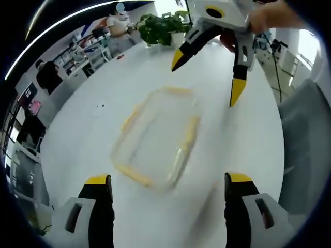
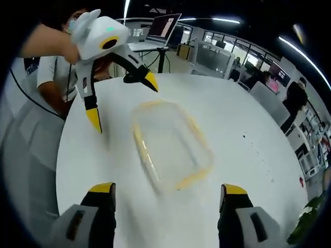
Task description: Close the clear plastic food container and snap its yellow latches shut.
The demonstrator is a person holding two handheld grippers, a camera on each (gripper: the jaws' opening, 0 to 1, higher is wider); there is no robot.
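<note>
In the left gripper view, the left hand-held gripper [image 1: 168, 188] hangs with its jaws spread wide and nothing between them, just short of the clear plastic food container [image 1: 158, 137], which lies flat on the white round surface [image 1: 77, 134]. Its image is blurred, so I cannot tell whether the lid is fully seated or any yellow latch is down. Beyond it the right hand-held gripper [image 1: 206, 78] hovers above the far side, jaws also wide apart and empty, with a potted plant [image 1: 163, 26] at the surface's far edge. In the right gripper view, the container [image 2: 170, 144] sits between the two tools. A good approach would be to steady one end with a jaw tip, check the lid is square, then press each latch down from above, working opposite sides in turn.
</note>
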